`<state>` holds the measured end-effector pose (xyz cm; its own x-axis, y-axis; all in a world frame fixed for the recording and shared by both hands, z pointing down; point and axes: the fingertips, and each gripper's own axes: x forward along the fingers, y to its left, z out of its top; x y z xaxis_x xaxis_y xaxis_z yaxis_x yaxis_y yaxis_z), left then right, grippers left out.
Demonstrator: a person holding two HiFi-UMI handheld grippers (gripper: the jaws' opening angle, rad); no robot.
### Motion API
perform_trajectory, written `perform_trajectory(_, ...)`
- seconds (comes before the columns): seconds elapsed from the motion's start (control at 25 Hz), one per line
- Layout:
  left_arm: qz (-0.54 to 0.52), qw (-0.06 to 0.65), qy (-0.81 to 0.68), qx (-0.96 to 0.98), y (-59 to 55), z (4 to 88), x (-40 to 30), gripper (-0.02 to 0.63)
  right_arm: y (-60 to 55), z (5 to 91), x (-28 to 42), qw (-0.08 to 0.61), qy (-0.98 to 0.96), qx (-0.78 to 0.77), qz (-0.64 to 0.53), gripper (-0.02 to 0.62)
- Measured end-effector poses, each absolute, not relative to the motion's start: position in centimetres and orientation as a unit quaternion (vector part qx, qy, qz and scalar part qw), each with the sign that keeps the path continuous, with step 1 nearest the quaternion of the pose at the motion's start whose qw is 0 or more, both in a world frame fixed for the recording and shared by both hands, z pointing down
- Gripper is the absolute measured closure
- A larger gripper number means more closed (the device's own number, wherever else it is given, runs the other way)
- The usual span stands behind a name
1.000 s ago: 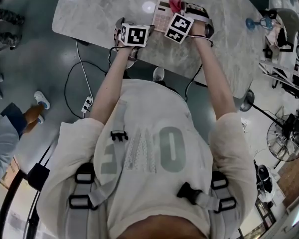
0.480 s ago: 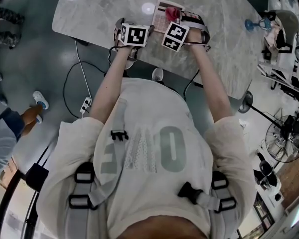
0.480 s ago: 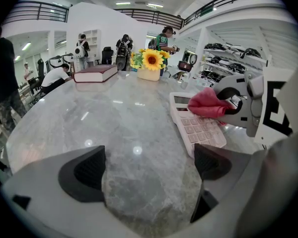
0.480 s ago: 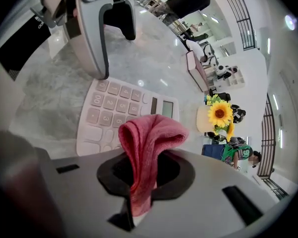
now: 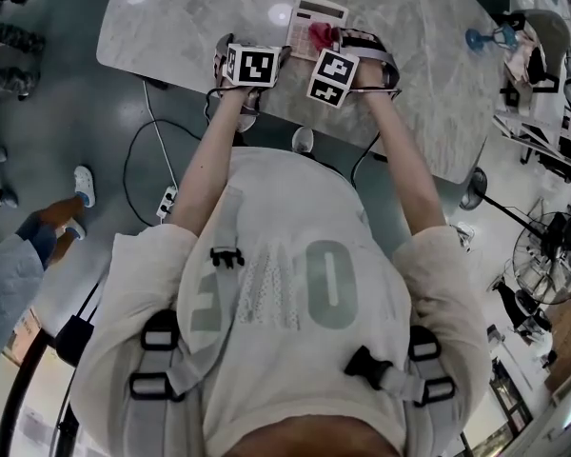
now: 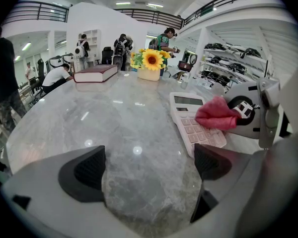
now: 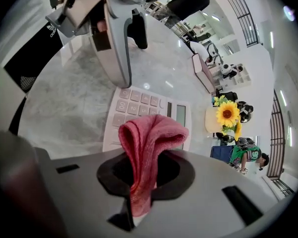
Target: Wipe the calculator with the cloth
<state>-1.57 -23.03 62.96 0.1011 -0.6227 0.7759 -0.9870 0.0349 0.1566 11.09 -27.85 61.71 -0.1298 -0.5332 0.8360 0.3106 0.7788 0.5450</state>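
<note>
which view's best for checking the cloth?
Right gripper view: the cloth fills the centre, pinched by the right hand-held gripper, jaws shut, above the calculator. Left gripper view shows it side-on, small, against the calculator keys. Head view: just a red speck.

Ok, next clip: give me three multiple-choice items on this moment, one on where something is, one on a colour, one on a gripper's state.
1. Where is the cloth?
A. On the book.
B. Clamped in the right hand-held gripper, over the calculator.
C. On the floor.

2. What colour is the cloth?
A. Red.
B. Blue.
C. White.

3. How is the left hand-held gripper?
A. Shut on the calculator.
B. Shut on the cloth.
C. Open, with only table between its jaws.

Answers:
1 B, the right gripper view shows its jaws pinching the fold.
2 A, it reads red in every view.
3 C, the left gripper view shows the jaws apart.
</note>
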Motion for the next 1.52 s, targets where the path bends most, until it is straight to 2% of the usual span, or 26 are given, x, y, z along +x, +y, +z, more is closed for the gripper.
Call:
perform_trajectory(0.64,0.252,0.361,-0.621,0.648,-22.9,62.9,-1.7,0.055,-22.1,62.4,12.0,0.650,-0.706,0.041,-0.279,0.540)
perform_trajectory(1.32,0.245,0.362,-0.621,0.651,-22.9,62.7,-1.7,0.057,-21.4,62.2,12.3,0.647,-0.712,0.026,-0.272,0.540)
perform_trajectory(1.52,0.200,0.398,-0.628,0.637,-23.1,62.1,-2.5,0.057,-25.0,59.5,11.1,0.633,-0.719,0.069,-0.280,0.540)
